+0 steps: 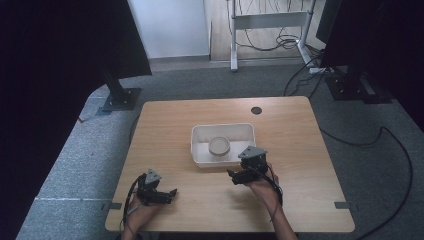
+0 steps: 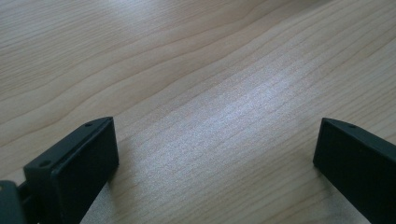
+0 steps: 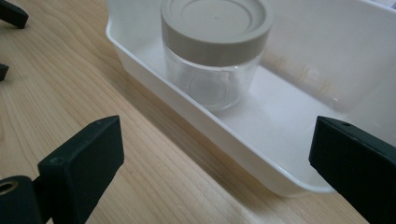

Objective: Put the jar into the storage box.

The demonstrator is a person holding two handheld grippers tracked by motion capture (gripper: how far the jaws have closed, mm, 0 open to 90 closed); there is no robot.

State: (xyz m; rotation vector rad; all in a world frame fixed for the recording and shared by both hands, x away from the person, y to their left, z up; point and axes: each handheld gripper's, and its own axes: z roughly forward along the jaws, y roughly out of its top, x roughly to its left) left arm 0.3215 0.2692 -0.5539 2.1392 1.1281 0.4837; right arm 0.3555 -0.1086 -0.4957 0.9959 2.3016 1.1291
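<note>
High view puts the right hand-held gripper (image 1: 239, 176) a little below the middle of the frame, held by a hand (image 1: 264, 187) that comes up from the bottom edge, with its grey three-cornered plate on top. Its jaws stand wide apart and grip nothing; in the right gripper view they rise from the lower left and lower right corners (image 3: 215, 168) with bare wood and the tray's rim between them. Just beyond its tips lies a white tray (image 1: 200, 150), whose near wall runs slantwise across the right gripper view (image 3: 187, 109). Inside the tray stands a clear jar (image 1: 219, 146), upright, capped by a flat grey lid (image 3: 216, 21); it sits near the middle of the tray, apart from the walls as far as can be seen.

Lower left in the high view, the left hand-held gripper (image 1: 167, 195) rests low over the surface (image 1: 300, 150), well apart from the tray. Its jaws are also spread, as the left gripper view shows (image 2: 217, 163), with nothing but pale wood grain between them. A small dark round hole (image 1: 256, 110) marks the surface near its far edge, and grey carpet (image 1: 70, 160) surrounds it.
</note>
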